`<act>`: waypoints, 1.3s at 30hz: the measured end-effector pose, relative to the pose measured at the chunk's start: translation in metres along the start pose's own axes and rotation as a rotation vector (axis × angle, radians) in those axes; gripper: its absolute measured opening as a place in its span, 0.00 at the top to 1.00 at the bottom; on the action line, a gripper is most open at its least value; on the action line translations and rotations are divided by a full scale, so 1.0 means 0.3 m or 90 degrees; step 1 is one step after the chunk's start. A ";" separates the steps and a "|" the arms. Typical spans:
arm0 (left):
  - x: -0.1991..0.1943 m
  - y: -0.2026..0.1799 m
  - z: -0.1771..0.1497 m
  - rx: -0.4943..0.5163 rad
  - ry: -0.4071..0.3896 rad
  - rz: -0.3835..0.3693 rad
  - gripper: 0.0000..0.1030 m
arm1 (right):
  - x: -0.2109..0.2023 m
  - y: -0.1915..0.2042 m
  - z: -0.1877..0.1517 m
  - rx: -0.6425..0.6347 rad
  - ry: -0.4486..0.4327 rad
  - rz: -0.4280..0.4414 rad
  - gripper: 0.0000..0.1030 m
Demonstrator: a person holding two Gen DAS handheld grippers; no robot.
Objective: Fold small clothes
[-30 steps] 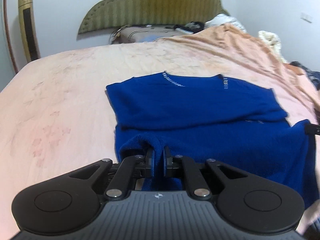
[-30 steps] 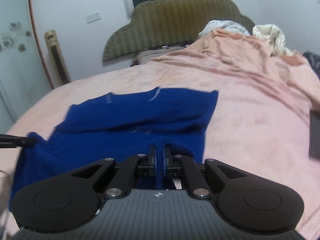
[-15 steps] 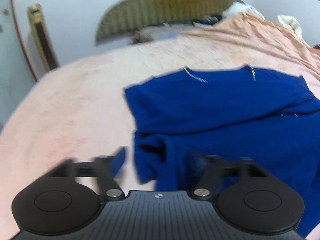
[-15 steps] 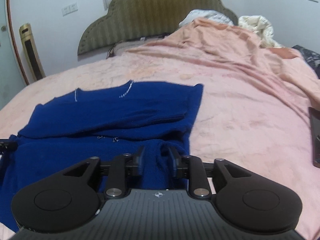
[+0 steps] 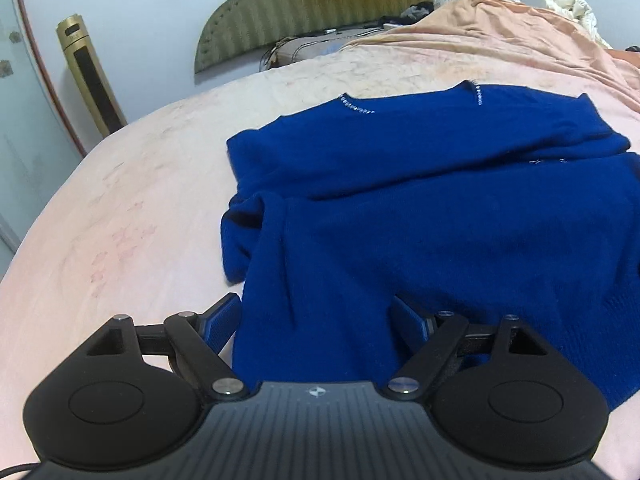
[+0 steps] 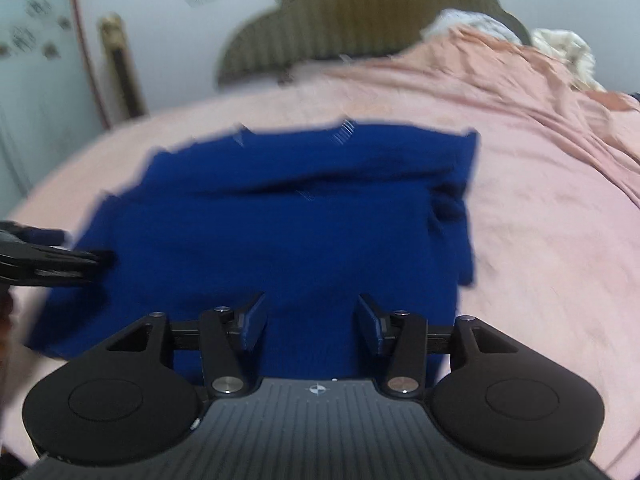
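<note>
Across the bed [image 5: 132, 208], wide and pink, lies everything that matters, so let's work down from there. Behind it a green headboard [image 5: 304, 4] stands against the wall, and a rumpled orange blanket [image 5: 520, 36] is heaped toward the far right side.

Spread on the bed is the sweater [image 5: 440, 216], deep blue, neckline with its pale trim pointing away toward the headboard. Its upper part is doubled over, a fold line running side to side across the chest, so the long axis now runs left to right in front of both claws. The near hem sits right under them.

Now the left claw [image 5: 320, 320]: jaws wide apart, released, with the sweater's near left corner lying loose between them, nothing pinched. A bunched sleeve edge sags just beyond it.

Over to the right claw [image 6: 310, 322], and the view is smeared: its jaws are opening, cloth of the hem lying between them but the pads not pressing on it. From this side the left claw [image 6: 48, 260] shows at the far left edge, level with the sweater's left border.

So each claw is at its own end of the near hem, both equally close. My read: the next fold runs along that long axis, and each claw would need a fresh hold on its own side.
</note>
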State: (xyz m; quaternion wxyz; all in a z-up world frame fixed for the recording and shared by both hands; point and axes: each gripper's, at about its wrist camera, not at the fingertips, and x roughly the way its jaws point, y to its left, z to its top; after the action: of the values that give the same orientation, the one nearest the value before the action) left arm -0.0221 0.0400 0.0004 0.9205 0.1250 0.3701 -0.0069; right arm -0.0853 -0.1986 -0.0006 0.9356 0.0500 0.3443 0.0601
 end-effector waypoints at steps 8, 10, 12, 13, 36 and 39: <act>0.006 0.003 -0.006 -0.011 0.009 0.001 0.20 | 0.006 -0.029 -0.021 0.028 -0.003 -0.007 0.40; 0.007 0.005 -0.009 -0.013 0.009 0.001 0.20 | 0.010 -0.017 -0.029 0.021 -0.005 -0.008 0.36; 0.007 0.007 -0.012 -0.014 0.009 0.001 0.20 | 0.014 -0.010 -0.034 0.013 -0.006 -0.008 0.33; 0.007 0.008 -0.014 -0.016 0.010 0.001 0.19 | 0.016 -0.006 -0.035 0.008 -0.007 -0.010 0.31; 0.005 0.038 -0.058 -0.091 -0.005 -0.014 0.13 | 0.067 0.099 -0.085 -0.042 -0.043 -0.051 0.01; 0.004 0.039 -0.057 -0.086 -0.001 -0.017 0.13 | 0.069 0.100 -0.093 -0.041 -0.056 -0.052 0.01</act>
State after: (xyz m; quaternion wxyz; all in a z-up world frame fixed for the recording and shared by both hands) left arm -0.0317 0.0555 -0.0095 0.9271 0.0573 0.3703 0.0058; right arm -0.0901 -0.1644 -0.0308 0.9527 0.0082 0.3024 0.0304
